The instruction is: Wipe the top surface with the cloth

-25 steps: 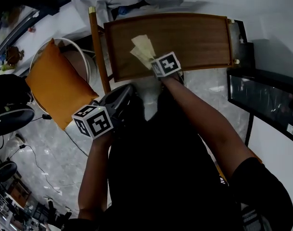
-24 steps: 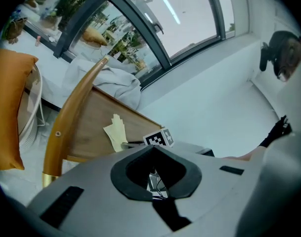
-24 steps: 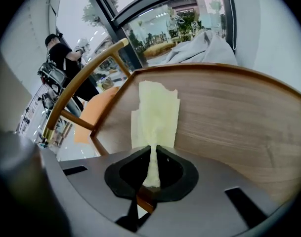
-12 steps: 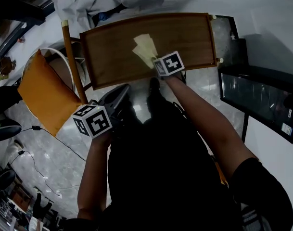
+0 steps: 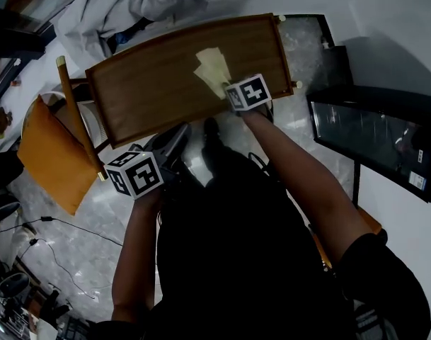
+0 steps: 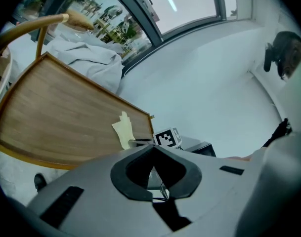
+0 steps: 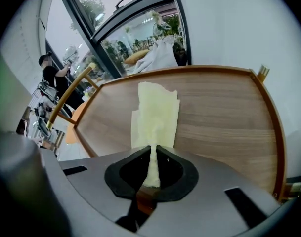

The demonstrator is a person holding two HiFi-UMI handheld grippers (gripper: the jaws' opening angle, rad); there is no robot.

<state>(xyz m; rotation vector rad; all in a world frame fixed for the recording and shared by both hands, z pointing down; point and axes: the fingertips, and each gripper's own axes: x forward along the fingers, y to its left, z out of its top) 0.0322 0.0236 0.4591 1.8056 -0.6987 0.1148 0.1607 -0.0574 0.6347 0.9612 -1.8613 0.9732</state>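
Note:
A pale yellow cloth (image 5: 214, 68) lies spread on the brown wooden table top (image 5: 151, 91), right of its middle and near the front rim. My right gripper (image 5: 227, 91) is shut on the cloth's near end. In the right gripper view the cloth (image 7: 155, 112) runs from the jaws out over the wood (image 7: 224, 117), with the right gripper (image 7: 152, 151) pinching it. My left gripper (image 5: 174, 140) hangs off the table's front edge, over the floor, shut with nothing in it. The left gripper view shows its closed tips (image 6: 152, 149) and the cloth (image 6: 124, 131) beyond.
A raised rim runs round the table top. At the left stands a wooden-framed chair (image 5: 77, 119) with an orange cushion (image 5: 49, 158). Grey-white fabric (image 5: 123, 6) lies behind the table. A black glass-fronted cabinet (image 5: 371, 129) is at the right. Cables (image 5: 52, 222) trail on the floor.
My right gripper has drawn the cloth rightward along the table top, from left of its middle to right of it. The head view has swung, and the left gripper stays off the table.

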